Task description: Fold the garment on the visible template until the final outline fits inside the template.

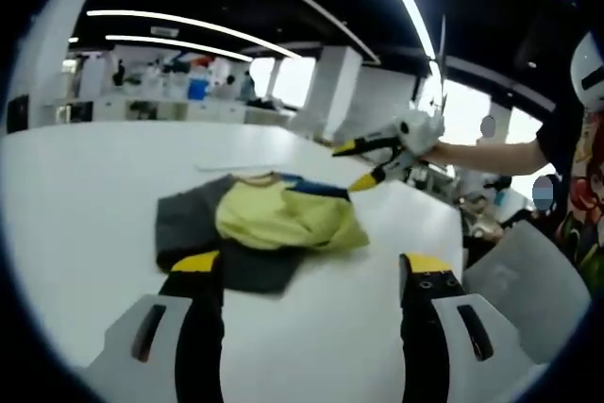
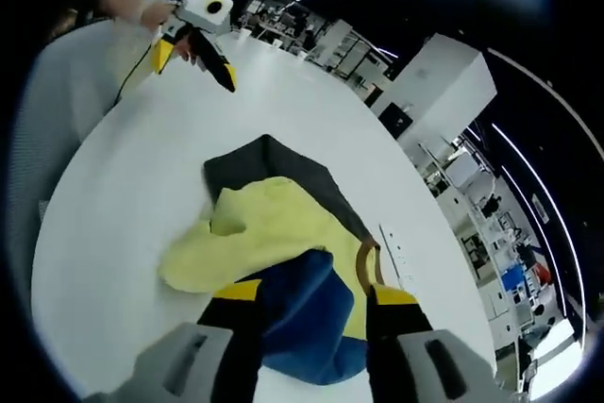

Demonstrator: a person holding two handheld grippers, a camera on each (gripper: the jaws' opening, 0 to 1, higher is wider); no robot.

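1. Two grippers are held over a white table (image 1: 75,195), which curves away round its far edge in both views, with bare top on every side of the cloth.
2. In the left gripper view the left gripper (image 1: 311,266) stands with jaws wide apart and nothing between them. Its left tip is over the near edge of the dark template (image 1: 184,224); its right tip is over bare table.
3. The right gripper (image 1: 363,162) comes in from the right of that view, held in a gloved hand (image 1: 425,134), above the table just past the garment's far right corner. Its yellow-tipped jaws are parted and empty.
4. In the right gripper view the right gripper (image 2: 307,297) has its jaws apart, framing the blue part of the garment (image 2: 283,233); whether the tips touch the cloth I cannot tell.
5. The left gripper (image 2: 193,49) shows at the upper left of that view, well apart from the cloth, with open table between.
6. The garment lies crumpled in a heap on the template (image 2: 274,162), mid-table. It is pale yellow with a blue part and a brown neckline edge.
7. The template's dark grey shows beyond the garment on the far side in the right gripper view, and on the left and near sides in the left gripper view.
8. A grey chair back (image 1: 524,280) stands beside the table's right edge.
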